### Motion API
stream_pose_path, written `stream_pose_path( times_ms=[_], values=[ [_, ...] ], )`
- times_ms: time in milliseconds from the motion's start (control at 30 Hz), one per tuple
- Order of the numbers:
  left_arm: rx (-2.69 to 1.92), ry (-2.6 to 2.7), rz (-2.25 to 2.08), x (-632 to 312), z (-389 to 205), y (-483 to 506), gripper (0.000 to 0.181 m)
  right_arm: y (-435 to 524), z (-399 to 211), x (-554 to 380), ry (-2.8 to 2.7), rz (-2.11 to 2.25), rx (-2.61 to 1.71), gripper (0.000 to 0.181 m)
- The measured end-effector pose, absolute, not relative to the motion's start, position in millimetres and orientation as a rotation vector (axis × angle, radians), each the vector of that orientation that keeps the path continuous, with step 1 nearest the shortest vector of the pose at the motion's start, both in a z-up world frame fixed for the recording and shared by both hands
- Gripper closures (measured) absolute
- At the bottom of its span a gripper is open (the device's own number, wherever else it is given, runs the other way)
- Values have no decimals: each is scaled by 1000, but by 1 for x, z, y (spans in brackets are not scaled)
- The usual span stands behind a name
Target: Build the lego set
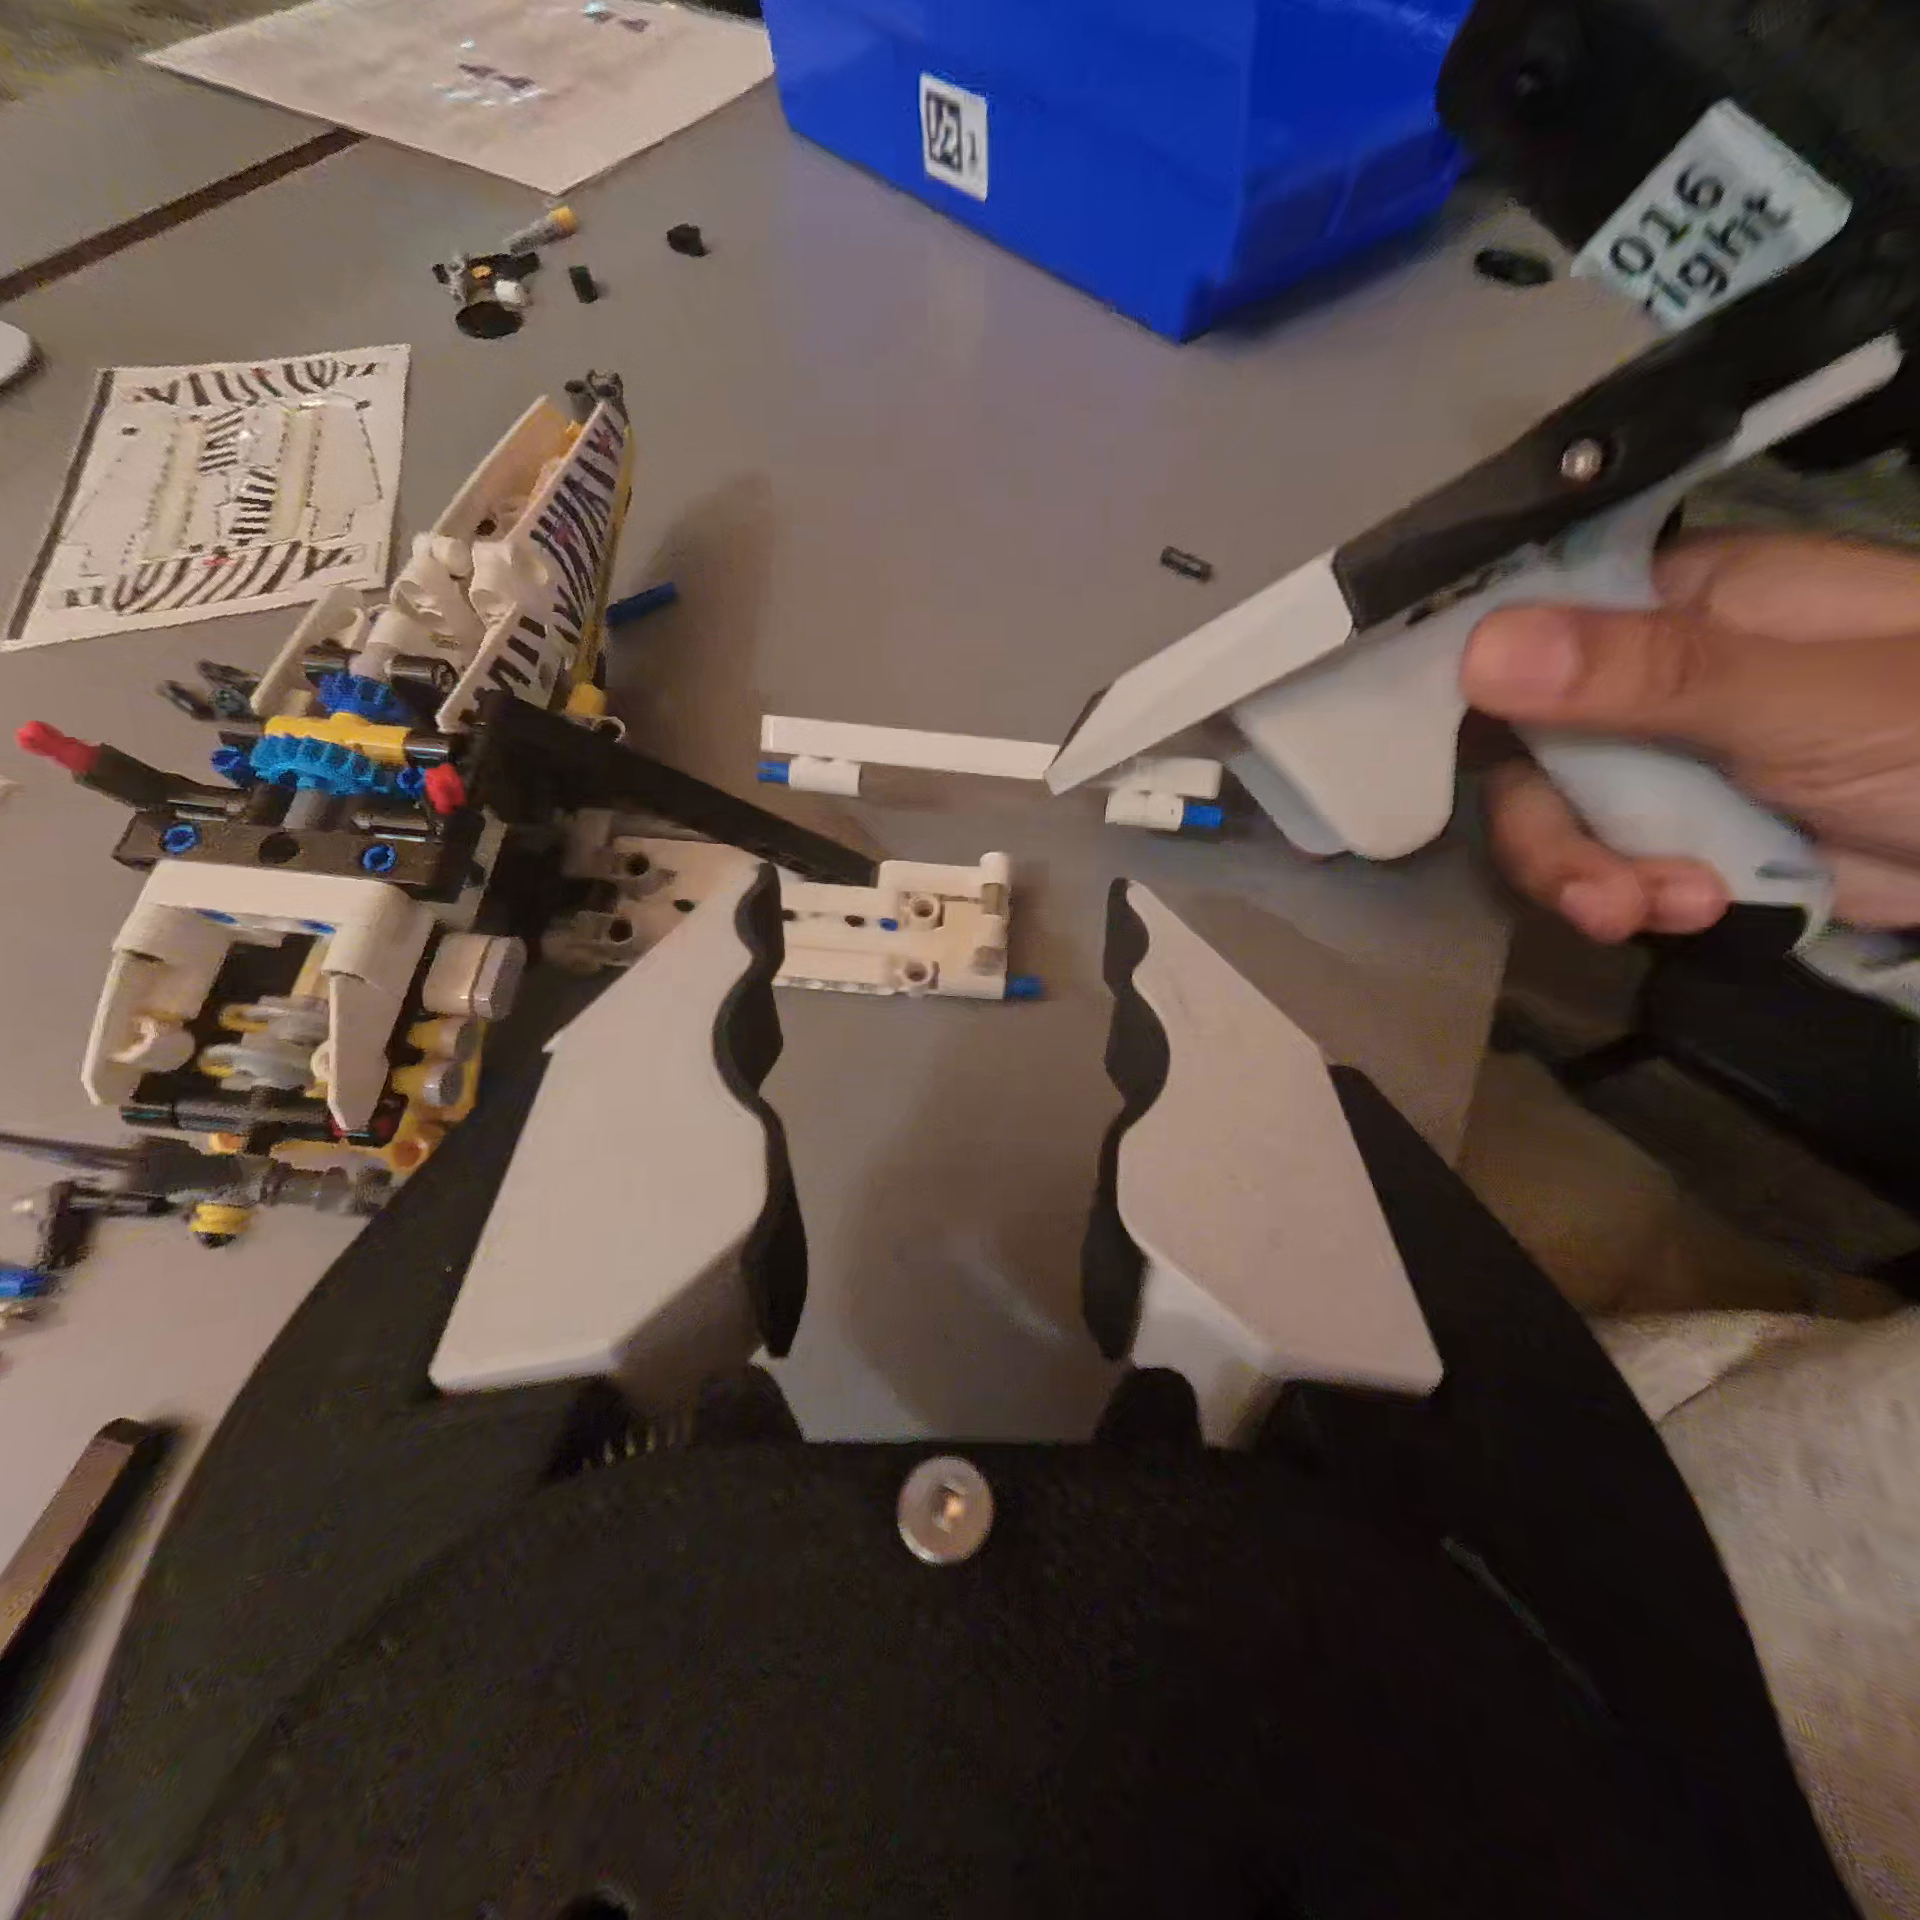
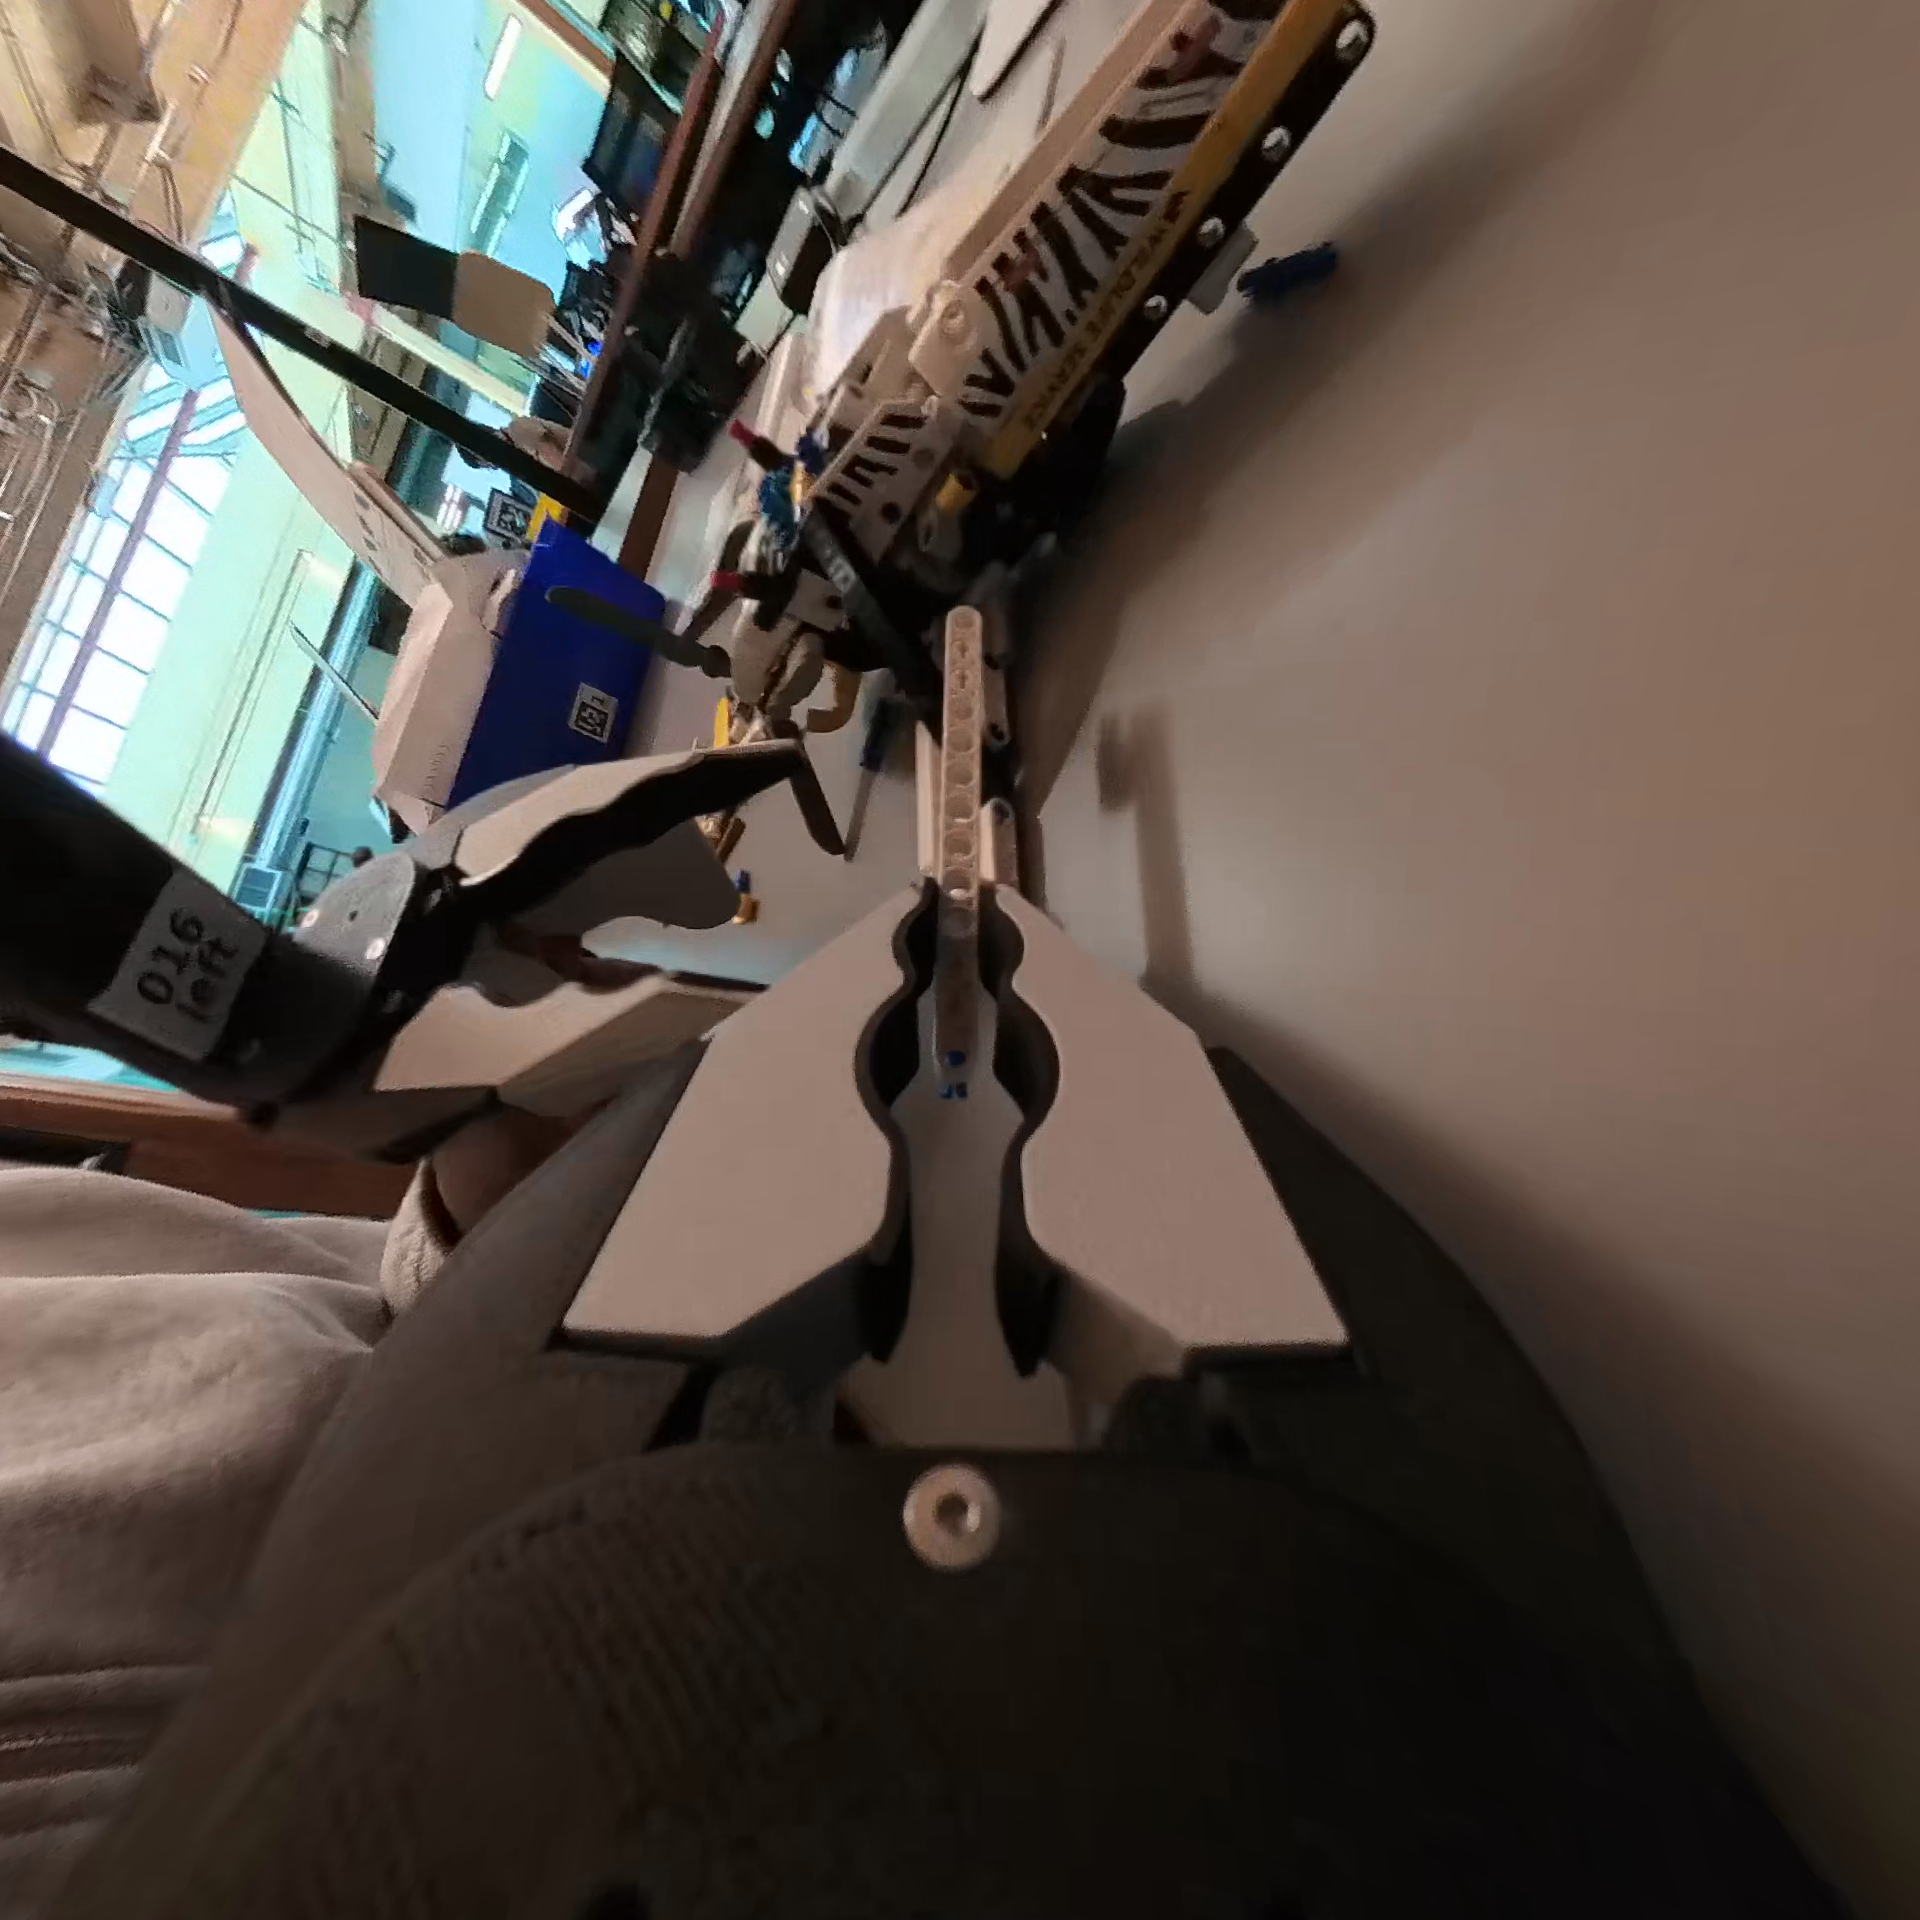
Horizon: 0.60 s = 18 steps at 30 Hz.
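Note:
My left gripper [image 1: 940, 914] is open and empty, low over the grey table. Its fingertips flank a small white lego sub-assembly [image 1: 904, 930] with blue pins that lies just beyond them. The partly built lego vehicle [image 1: 312, 831], white and yellow with zebra-striped panels, lies on its side at the left, a black beam [image 1: 675, 795] sticking out of it. My right gripper [image 2: 961, 896] is shut on one end of a long white holed beam [image 2: 961, 727]. In the left wrist view the right gripper [image 1: 1070, 769] holds this beam [image 1: 904, 746] level, just behind the sub-assembly. The vehicle [image 2: 1039, 364] lies beyond the beam.
A blue box [image 1: 1122, 135] stands at the back. A sticker sheet [image 1: 218, 488] and an instruction sheet [image 1: 468, 73] lie at the left rear. Small loose parts [image 1: 499, 281] and a black pin [image 1: 1184, 561] are scattered about. More parts [image 1: 208, 1195] lie at the near left. A hand [image 1: 1714, 727] holds the right gripper. Tip to tip, the grippers are about 5 cm apart.

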<state>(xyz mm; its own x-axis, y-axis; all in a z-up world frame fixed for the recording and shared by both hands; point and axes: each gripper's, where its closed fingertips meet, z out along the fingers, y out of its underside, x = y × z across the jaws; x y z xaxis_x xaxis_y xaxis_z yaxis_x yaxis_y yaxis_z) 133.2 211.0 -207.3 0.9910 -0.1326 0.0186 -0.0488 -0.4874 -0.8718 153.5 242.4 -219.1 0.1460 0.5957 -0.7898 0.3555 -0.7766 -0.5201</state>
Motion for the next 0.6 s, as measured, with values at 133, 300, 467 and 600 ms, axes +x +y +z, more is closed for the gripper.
stream_pose_path(
  times_ms=[133,300,467,600],
  values=[
    [-2113,115,-166,130,-212,213,116,245,-224,145,-923,1764,-2292,175],
    [-2221,50,-362,126,-229,212,108,245,-228,138,-945,1798,-2377,175],
    [-2194,21,-494,125,-226,213,107,244,-232,135,-927,1796,-2463,176],
    [-2139,20,-511,122,-218,215,107,243,-235,139,-968,1750,-2497,175]
  ],
)
